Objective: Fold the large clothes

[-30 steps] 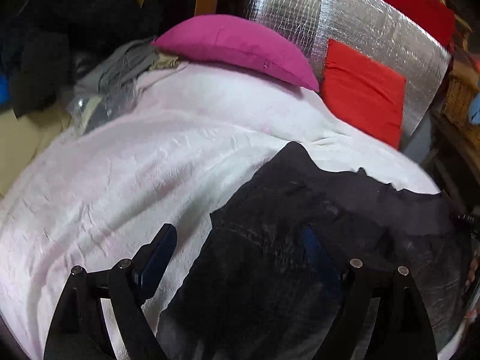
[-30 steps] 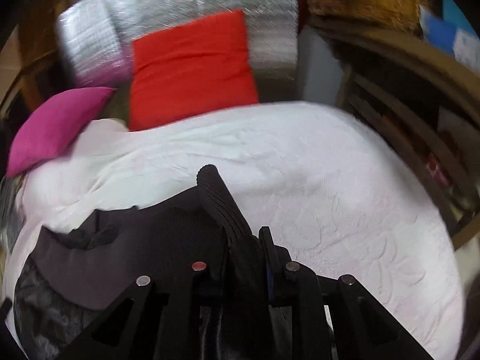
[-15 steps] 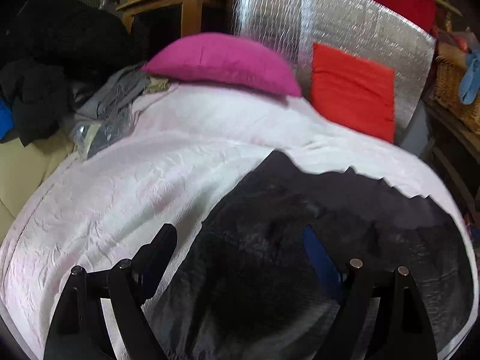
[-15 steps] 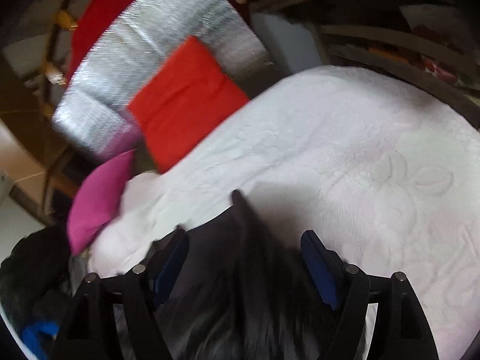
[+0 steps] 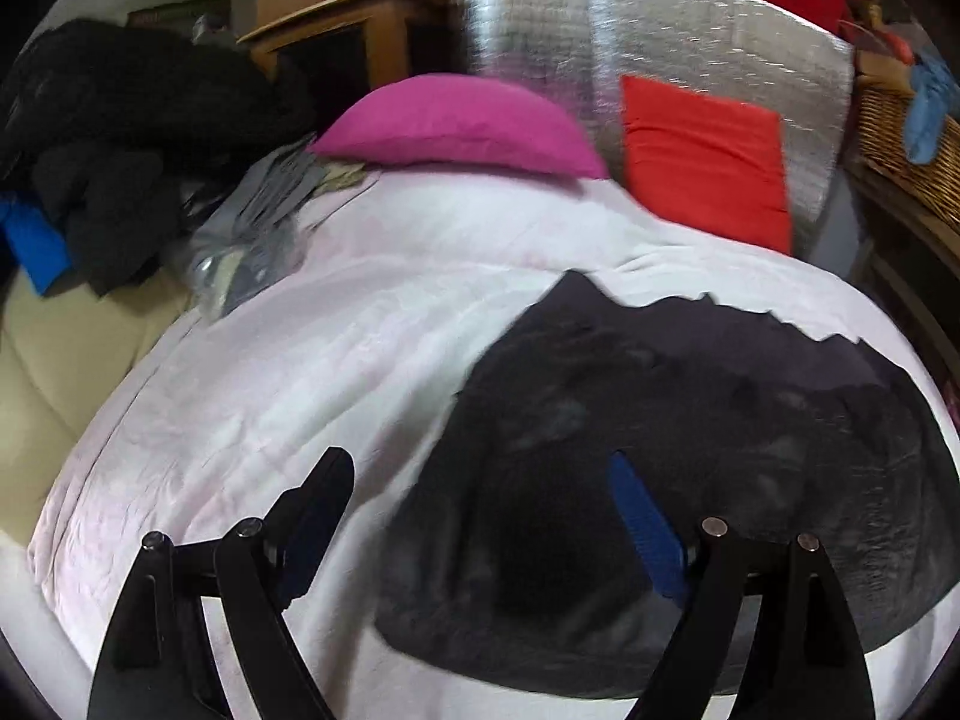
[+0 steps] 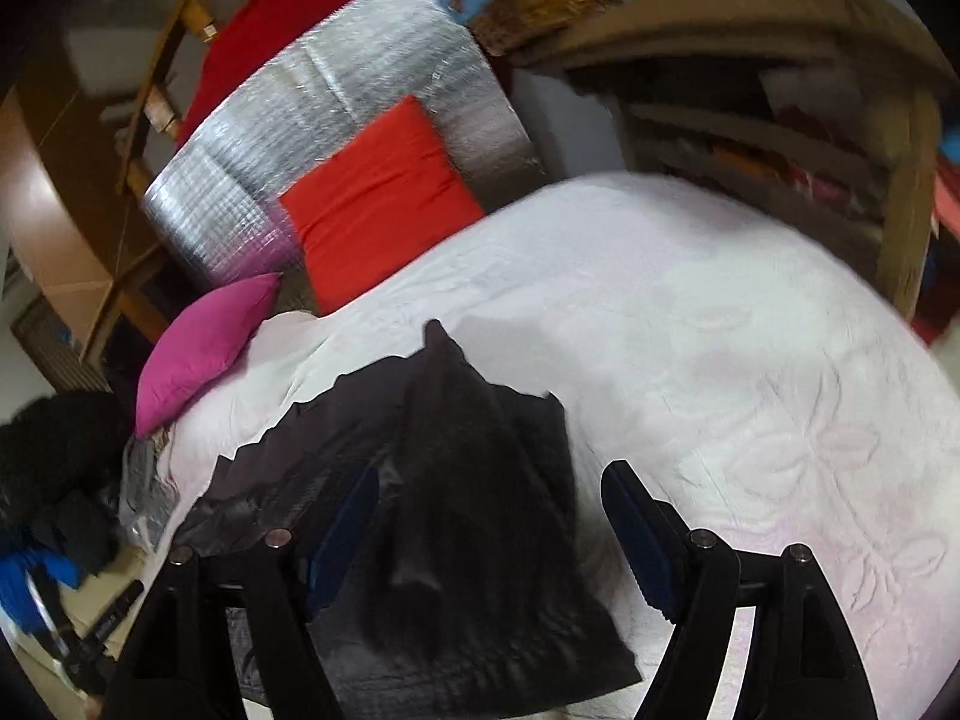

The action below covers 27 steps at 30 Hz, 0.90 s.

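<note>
Bed (image 5: 252, 396): dark garment (image 5: 690, 432) lay on it.
Tools: left tool (image 5: 480, 498) and right tool (image 6: 489, 516) both spread, empty.
Risk: fold could slump, unheld.

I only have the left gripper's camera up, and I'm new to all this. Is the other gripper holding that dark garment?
Observer: No. The right gripper is open over the dark garment, its pads not pressing it.
Operator: Is cloth lying between its fingers?
Observer: Yes, a raised fold of the garment runs up between them.
Operator: What is on the bed to the right of the garment?
Observer: Bare white bedspread with an embossed leaf pattern, nothing lying on it.
</note>
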Each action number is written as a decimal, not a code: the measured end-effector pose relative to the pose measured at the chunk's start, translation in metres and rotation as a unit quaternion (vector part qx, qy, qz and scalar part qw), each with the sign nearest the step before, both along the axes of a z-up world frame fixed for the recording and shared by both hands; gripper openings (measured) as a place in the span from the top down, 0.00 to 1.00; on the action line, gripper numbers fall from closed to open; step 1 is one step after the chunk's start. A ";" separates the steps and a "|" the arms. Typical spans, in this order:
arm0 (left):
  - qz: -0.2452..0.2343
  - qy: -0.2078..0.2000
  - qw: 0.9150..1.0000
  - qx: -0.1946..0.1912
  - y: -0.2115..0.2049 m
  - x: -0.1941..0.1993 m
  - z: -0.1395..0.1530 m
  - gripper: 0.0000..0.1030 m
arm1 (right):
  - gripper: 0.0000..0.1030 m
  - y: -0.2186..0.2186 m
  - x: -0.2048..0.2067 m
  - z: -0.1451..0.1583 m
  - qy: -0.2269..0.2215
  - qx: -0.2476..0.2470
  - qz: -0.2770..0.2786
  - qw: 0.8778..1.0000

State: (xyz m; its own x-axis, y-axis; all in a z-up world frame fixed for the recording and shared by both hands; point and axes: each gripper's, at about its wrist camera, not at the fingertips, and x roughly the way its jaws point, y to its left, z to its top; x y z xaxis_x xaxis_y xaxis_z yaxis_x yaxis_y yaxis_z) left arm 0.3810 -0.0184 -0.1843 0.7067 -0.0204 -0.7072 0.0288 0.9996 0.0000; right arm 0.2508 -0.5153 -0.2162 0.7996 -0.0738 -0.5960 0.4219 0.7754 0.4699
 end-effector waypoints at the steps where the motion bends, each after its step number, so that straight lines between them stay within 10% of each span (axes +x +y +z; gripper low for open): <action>1: 0.009 0.008 1.000 -0.005 0.008 0.003 -0.001 0.16 | 0.23 -0.005 0.002 -0.005 0.000 0.011 0.003 1.000; 9: 0.022 0.050 0.994 -0.096 0.051 0.030 -0.014 0.16 | 0.23 -0.008 0.033 -0.030 0.025 0.046 0.047 0.998; 14: 0.005 0.090 0.983 -0.159 0.056 0.047 -0.027 0.52 | 0.33 0.003 0.054 -0.047 0.081 0.017 0.067 0.994; 17: -0.007 0.107 0.980 -0.169 0.050 0.053 -0.033 0.50 | 0.37 0.007 0.063 -0.056 0.103 0.009 0.074 0.992; 21: 0.005 0.128 0.978 -0.164 0.047 0.059 -0.041 0.23 | 0.37 0.009 0.064 -0.054 0.099 0.001 0.076 0.992; 27: -0.015 0.137 0.975 -0.173 0.041 0.060 -0.048 0.37 | 0.36 0.006 0.066 -0.059 0.102 0.006 0.073 0.992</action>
